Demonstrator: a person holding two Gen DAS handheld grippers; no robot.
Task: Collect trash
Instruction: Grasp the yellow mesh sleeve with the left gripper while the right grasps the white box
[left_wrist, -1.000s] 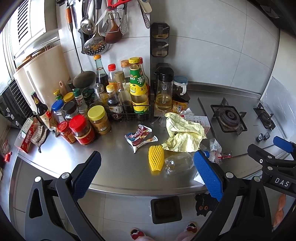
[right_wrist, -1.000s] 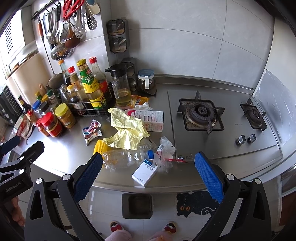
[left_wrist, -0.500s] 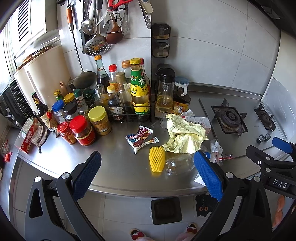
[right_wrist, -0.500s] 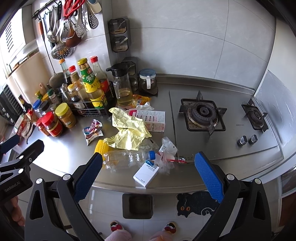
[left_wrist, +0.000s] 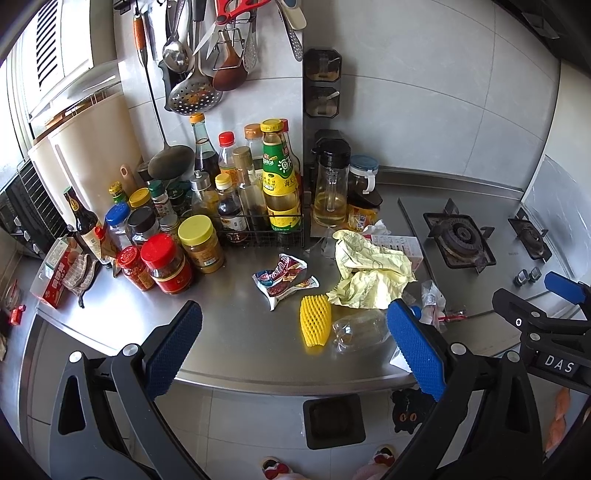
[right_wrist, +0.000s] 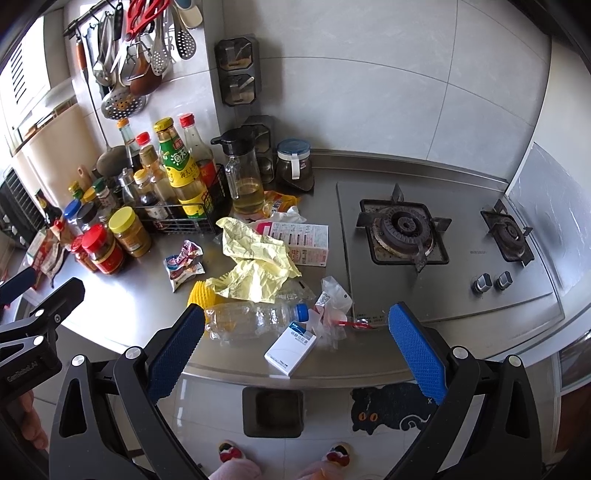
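Trash lies on the steel counter (left_wrist: 229, 332): a crumpled yellow paper (left_wrist: 371, 275) (right_wrist: 256, 266), a snack wrapper (left_wrist: 284, 278) (right_wrist: 183, 264), a yellow foam net (left_wrist: 314, 325) (right_wrist: 199, 293), an empty clear bottle (left_wrist: 360, 328) (right_wrist: 251, 319), a small white box (right_wrist: 291, 345), crumpled clear plastic (right_wrist: 332, 301) and a pink-white carton (right_wrist: 303, 242). A dark bin (left_wrist: 334, 419) (right_wrist: 273, 411) stands on the floor below the counter edge. My left gripper (left_wrist: 291, 350) and right gripper (right_wrist: 293, 350) hover open in front of the counter, holding nothing.
Sauce bottles and jars (left_wrist: 207, 221) crowd the counter's back left, with an oil jug (left_wrist: 330, 188). A gas hob (right_wrist: 404, 232) fills the right side. Utensils (left_wrist: 207, 55) hang on the wall. A cat mat (right_wrist: 391, 410) and a person's slippers (right_wrist: 231, 452) are on the floor.
Both views have shifted slightly, as if both grippers drew a little closer and higher toward the counter. Nothing on the counter has moved; both grippers stay open.
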